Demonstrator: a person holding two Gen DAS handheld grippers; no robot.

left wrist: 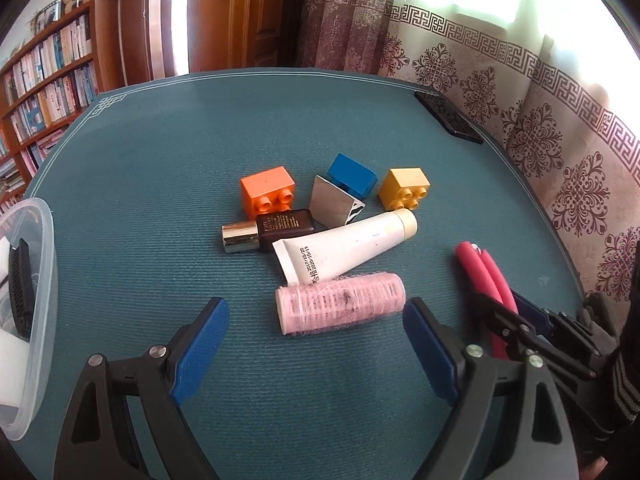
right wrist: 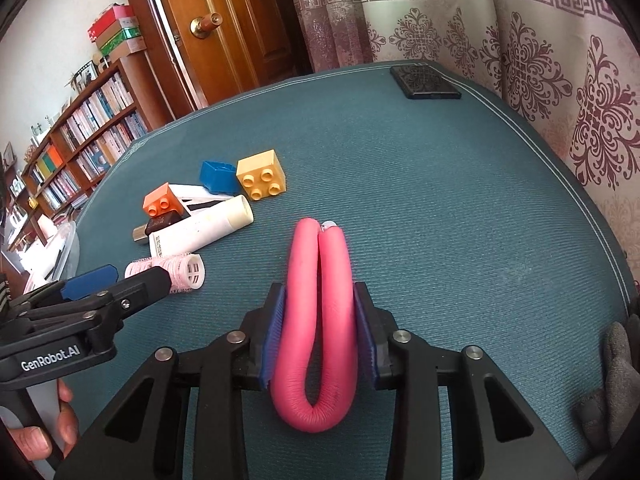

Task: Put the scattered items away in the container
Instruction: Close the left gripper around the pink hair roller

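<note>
right wrist: folded pink foam rod (right wrist: 316,320)

Bright daylight glares through the curtain (left wrist: 500,40) — edges bend fisheye-wise, corners dark.

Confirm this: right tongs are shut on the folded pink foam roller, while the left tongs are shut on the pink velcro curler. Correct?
Not quite. The left tongs are open, with the pink velcro curler lying untouched on the mat just ahead of them, per the left wrist view. The right tongs do grip the pink foam roller.
</note>
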